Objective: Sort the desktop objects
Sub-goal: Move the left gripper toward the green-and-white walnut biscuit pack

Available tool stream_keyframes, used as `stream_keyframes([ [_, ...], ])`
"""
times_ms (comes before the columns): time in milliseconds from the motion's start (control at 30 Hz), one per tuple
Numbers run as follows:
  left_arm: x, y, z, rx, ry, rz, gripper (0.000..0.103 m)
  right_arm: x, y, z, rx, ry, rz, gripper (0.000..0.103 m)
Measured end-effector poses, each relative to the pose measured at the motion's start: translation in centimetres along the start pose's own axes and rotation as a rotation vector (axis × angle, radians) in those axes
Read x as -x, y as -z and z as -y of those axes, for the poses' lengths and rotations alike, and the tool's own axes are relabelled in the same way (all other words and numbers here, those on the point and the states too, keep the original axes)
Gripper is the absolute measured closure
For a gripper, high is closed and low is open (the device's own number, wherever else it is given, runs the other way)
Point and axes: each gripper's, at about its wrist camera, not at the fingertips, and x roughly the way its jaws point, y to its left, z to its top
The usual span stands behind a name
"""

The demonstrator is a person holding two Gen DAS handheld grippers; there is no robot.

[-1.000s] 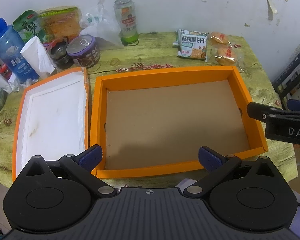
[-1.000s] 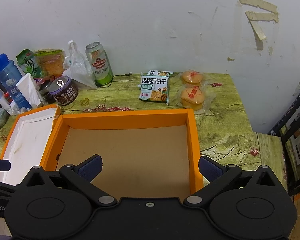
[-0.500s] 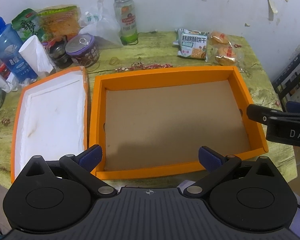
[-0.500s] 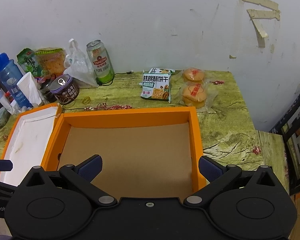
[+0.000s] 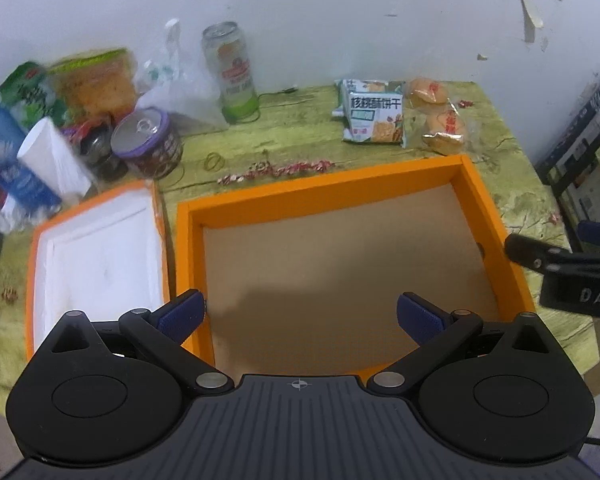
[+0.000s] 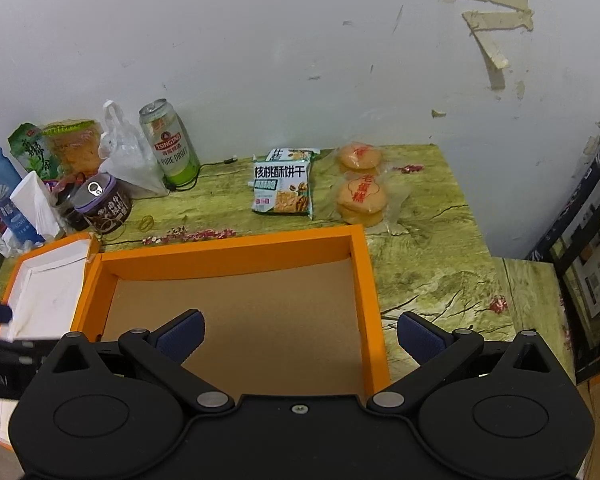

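An empty orange box with a brown floor lies on the green table; it also shows in the right wrist view. Its white-lined lid lies to the left. Behind the box lie a biscuit packet, two wrapped cakes, a beer can and a purple-lidded tin. My left gripper is open and empty above the box's near left part. My right gripper is open and empty above the box's right wall.
Snack bags, a clear plastic bag, a blue bottle and a white tissue pack crowd the back left. A white wall stands behind. A dark shelf stands at the right, past the table edge.
Both grippers have moved forward over the box, so the objects at the back look nearer. Both stay open and empty.
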Motion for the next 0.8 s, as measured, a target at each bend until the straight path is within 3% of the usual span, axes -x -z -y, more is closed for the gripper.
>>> stream_keyframes([
  [433,-3.7,-4.2,-0.2,-0.069,0.076,0.019,0.003,-4.9,-2.3,0.9,-0.041,0.022,-0.017,0.000],
  [633,-5.5,-6.0,-0.9,-0.033,0.121,0.029,0.011,-6.7,-3.1,0.9,-0.089,-0.089,0.028,0.000],
  [800,-6.9,-7.4,-1.0,-0.017,0.137,0.038,0.017,-8.1,-4.0,0.7,-0.084,-0.086,0.046,0.000],
])
